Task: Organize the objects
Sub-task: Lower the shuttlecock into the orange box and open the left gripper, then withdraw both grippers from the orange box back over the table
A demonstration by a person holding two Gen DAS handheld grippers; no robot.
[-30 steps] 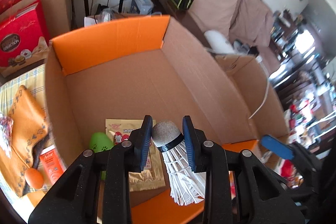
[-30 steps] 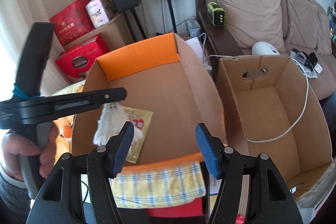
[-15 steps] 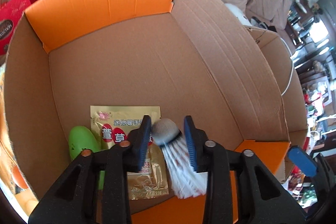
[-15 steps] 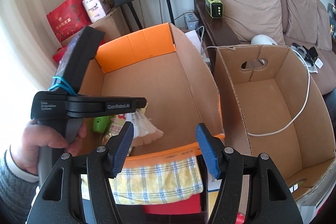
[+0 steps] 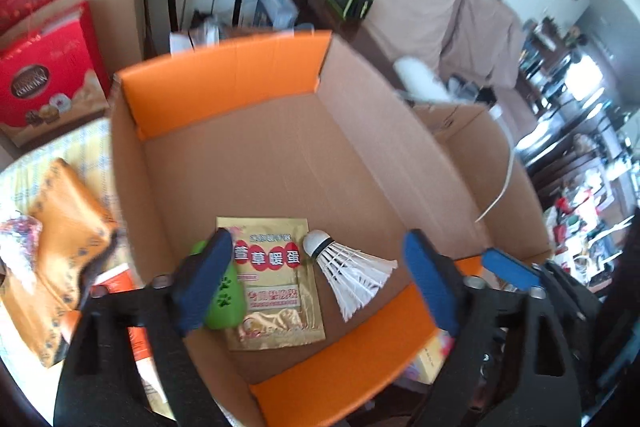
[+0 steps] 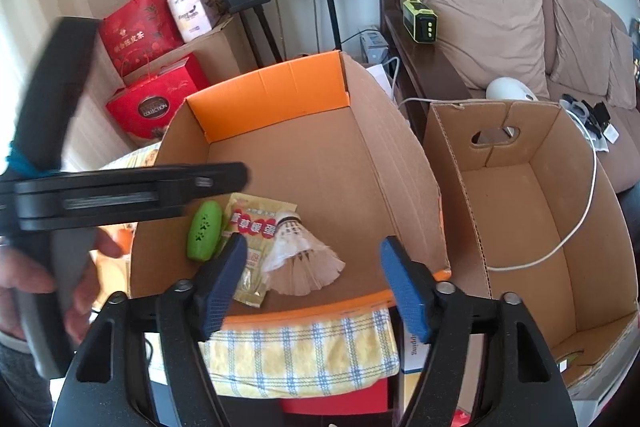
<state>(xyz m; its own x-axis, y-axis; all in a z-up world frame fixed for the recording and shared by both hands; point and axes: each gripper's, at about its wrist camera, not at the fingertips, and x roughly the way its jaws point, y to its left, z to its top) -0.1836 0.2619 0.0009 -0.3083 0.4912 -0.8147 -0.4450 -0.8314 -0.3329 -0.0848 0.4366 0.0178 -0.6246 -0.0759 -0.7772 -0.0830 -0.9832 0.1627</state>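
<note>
White shuttlecock (image 5: 352, 271) lies on cardboard box (image 5: 360, 163) floor, beside gold sachet (image 5: 272, 279). Left gripper (image 5: 316, 283) jaws just opened wide, nothing between. Right gripper (image 6: 312, 283) also apart, empty.

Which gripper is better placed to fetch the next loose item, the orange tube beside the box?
Left. The left gripper is open, shuttlecock released, and the orange tube lies just left of it. The right gripper hangs toward the box's other side.

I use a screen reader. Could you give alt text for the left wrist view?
A shuttlecock lies in an orange-flapped box beside a gold packet and a green case, below the open, empty left gripper.
</note>
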